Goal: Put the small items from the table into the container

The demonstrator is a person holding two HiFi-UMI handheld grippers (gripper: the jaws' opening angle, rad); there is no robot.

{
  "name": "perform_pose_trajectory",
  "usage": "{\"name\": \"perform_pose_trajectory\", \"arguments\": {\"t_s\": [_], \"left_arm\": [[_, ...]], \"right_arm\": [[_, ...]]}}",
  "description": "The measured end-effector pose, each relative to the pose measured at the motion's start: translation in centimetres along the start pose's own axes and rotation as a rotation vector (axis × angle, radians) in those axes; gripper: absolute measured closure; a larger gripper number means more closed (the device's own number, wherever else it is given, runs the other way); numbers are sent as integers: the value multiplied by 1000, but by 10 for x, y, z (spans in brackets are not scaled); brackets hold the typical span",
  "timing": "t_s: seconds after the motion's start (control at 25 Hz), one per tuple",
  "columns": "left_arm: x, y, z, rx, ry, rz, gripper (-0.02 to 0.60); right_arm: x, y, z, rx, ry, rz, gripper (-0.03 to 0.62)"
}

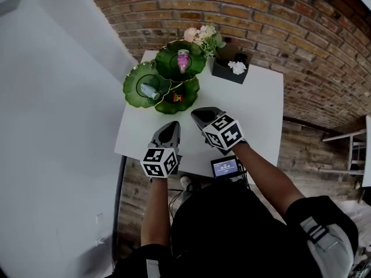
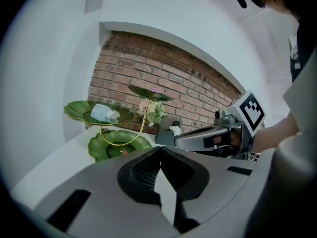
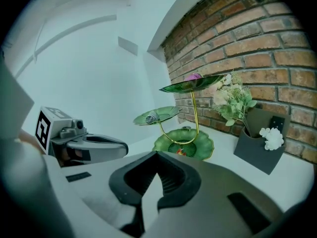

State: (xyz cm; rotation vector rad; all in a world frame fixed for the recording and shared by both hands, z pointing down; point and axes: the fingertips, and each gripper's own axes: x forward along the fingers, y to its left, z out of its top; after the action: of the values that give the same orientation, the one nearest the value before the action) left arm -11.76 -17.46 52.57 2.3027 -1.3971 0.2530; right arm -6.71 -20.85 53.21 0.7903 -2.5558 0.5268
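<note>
- White desk (image 1: 255, 109) against a brick wall (image 1: 261, 10); the green tiered container (image 1: 130, 91) on the far side holds small items (image 1: 149, 90).
- Left gripper (image 1: 173, 124) and right gripper (image 1: 197, 114) hover near, both closed and empty, likely because nothing remains to collect.

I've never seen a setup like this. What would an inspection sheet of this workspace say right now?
Surface: white table, mostly bare.
Job's things: green three-leaf tiered stand holds a small bottle lying on its side, a pink item on the top leaf and a small red item on the lowest leaf. No loose items seen on the table.
Clutter: dark box holding flowers and a white object.
Grippers: left gripper and right gripper both shut, empty.
Cables: thin wires near a small screen device at the person's waist.
Surroundings: brick wall behind, white wall at left.
</note>
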Motion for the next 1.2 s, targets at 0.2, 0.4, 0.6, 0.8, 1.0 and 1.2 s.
{"name": "perform_pose_trajectory", "arguments": {"t_s": [0.2, 0.4, 0.6, 0.8, 1.0, 1.2], "left_arm": [[-1, -7, -8, -26, -1, 53, 571], [-5, -20, -21, -71, -13, 114, 571], [-6, -32, -33, -66, 5, 135, 571], [-8, -38, -28, -49, -1, 129, 571], [-18, -47, -26, -37, -12, 106, 571], [-46, -52, -37, -36, -18, 86, 571]], "right_arm": [[-4, -6, -7, -9, 4, 30, 579], [-6, -8, -19, -24, 27, 90, 579], [-11, -5, -28, -32, 42, 122, 579], [-22, -5, -27, -32, 33, 115, 579], [-30, 4, -26, -35, 25, 92, 579], [-36, 32, -35, -39, 32, 76, 579]]}}
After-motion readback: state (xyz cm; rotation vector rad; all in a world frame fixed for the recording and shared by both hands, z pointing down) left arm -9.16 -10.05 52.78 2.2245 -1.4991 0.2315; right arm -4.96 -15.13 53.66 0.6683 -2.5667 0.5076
